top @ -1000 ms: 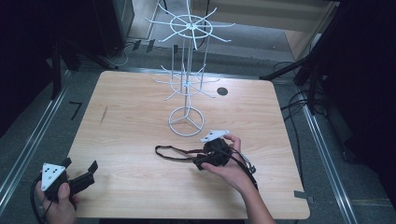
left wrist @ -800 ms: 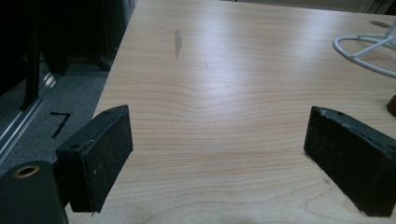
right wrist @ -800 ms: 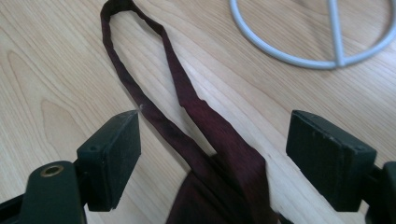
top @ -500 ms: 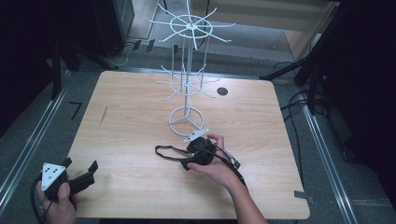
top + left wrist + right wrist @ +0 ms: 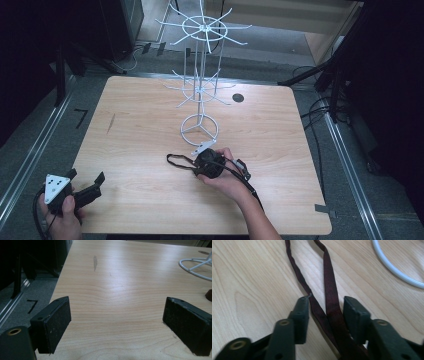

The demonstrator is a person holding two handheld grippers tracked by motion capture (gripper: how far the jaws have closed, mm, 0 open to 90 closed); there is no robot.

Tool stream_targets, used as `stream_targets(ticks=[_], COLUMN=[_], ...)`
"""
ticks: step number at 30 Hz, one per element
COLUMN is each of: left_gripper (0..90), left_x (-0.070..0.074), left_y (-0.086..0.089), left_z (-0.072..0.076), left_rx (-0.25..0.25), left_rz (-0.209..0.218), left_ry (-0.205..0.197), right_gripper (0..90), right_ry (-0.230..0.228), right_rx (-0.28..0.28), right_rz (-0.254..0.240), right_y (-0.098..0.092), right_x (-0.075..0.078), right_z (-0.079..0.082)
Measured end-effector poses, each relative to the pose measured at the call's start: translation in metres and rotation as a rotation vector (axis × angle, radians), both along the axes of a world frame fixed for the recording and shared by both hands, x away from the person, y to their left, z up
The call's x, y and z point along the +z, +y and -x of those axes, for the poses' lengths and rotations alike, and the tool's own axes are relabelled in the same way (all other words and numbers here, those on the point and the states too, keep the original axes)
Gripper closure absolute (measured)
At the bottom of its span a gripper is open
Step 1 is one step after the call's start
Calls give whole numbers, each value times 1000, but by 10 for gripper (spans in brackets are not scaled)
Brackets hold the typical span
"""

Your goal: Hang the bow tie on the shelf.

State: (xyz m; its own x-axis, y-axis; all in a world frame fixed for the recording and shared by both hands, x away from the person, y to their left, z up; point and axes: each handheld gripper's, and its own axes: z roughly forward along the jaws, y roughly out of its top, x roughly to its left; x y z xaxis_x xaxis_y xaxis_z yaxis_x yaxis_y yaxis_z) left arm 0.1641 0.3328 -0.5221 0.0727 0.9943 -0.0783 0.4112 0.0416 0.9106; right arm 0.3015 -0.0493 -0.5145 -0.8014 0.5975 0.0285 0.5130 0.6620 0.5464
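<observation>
Both grippers black w/ flat rectangular pads. Left gripper (image 5: 85,192): grey three-cornered plate (image 5: 55,186) on top w/ small dark dots, black cable (image 5: 36,216) looping off the back. Its pads (image 5: 58,323) look rough, speckled; small screw holes on top edges, brass-coloured rivet (image 5: 14,331) at the arm pivot. Right gripper (image 5: 325,315): narrower pads, brass rivets (image 5: 284,322) on arms, grey plate (image 5: 203,147), black cable (image 5: 245,181) along forearm. Forearms bare, no sleeves seen.

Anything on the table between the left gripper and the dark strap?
Nothing: in the high view, bare wood runs from the left gripper to the strap. The left gripper view shows bare tabletop ahead too.
</observation>
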Motion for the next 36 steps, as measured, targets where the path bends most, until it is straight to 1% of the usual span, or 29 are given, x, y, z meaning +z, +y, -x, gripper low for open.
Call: stream_targets(ticks=[3, 4, 6, 8, 9, 10, 12, 14, 15, 17, 18, 19, 20, 21, 22, 24, 25, 26, 27, 28, 29, 30, 32, 33, 34, 35, 36], left_gripper=[85, 85, 85, 85, 85, 85, 85, 85, 85, 85, 85, 85, 85, 85, 85, 85, 85, 85, 85, 85, 85, 85, 85, 85, 85, 85, 85], left_x=[0, 0, 0, 0, 0, 0, 0, 0, 0, 0, 0, 0, 0, 0, 0, 0, 0, 0, 0, 0, 0, 0, 0, 0, 0, 0, 0], left_y=[0, 0, 0, 0, 0, 0, 0, 0, 0, 0, 0, 0, 0, 0, 0, 0, 0, 0, 0, 0, 0, 0, 0, 0, 0, 0, 0], left_z=[0, 0, 0, 0, 0, 0, 0, 0, 0, 0, 0, 0, 0, 0, 0, 0, 0, 0, 0, 0, 0, 0, 0, 0, 0, 0, 0], left_rx=[1, 1, 0, -1, -1, -2, -3, -4, -4, -4, -4, -4, -4, -3, -3, -2, -2, -1, -2, -2, -2, -3, -3, -3, -3, -3, -3], left_rz=[-1, -1, -1, 0, 0, 1, 2, 2, 3, 3, 3, 4, 6, 5, 4, 2, 2, 3, 3, 4, 4, 3, 3, 3, 1, 1, 1], left_ry=[3, 3, 4, 3, 3, 4, 3, 3, 4, 4, 3, 3, -1, 2, 3, 4, 5, 4, 3, 1, 1, 2, 2, 2, 2, 2, 2], right_gripper=[779, 779, 839, 895, 895, 900, 900, 900, 900, 900, 900, 900, 900, 900, 900, 900, 900, 900, 900, 900, 900, 900, 900, 900, 900, 900, 900], right_ry=[8, 8, 9, 34, 34, 43, 35, 7, -12, -42, -42, -61, -98, -98, -142, -188, -188, -207, -243, -258, -258, -278, -294, -294, -312, -312, -328], right_rx=[-30, -30, -46, -76, -76, -84, -86, -97, -104, -128, -128, -143, -175, -175, -192, -210, -210, -220, -237, -249, -249, -272, -295, -295, -313, -313, -326], right_rz=[3, 3, 3, -6, -6, -10, -11, -16, -28, -67, -67, -89, -128, -128, -162, -187, -187, -201, -227, -235, -235, -259, -285, -285, -297, -297, -304], right_y=[-3, -3, -5, -6, -6, -7, -8, -9, -11, -16, -16, -19, -26, -26, -32, -38, -38, -40, -46, -48, -48, -54, -60, -60, -65, -65, -70], right_x=[1, 1, 1, 1, 1, 1, 1, 0, -1, 0, 0, 1, 4, 4, 9, 16, 16, 19, 25, 27, 27, 32, 36, 36, 39, 39, 42], right_z=[-2, -2, -4, -5, -5, -6, -5, -2, -1, 1, 1, 2, 5, 5, 9, 14, 14, 16, 20, 22, 22, 25, 27, 27, 29, 29, 30])
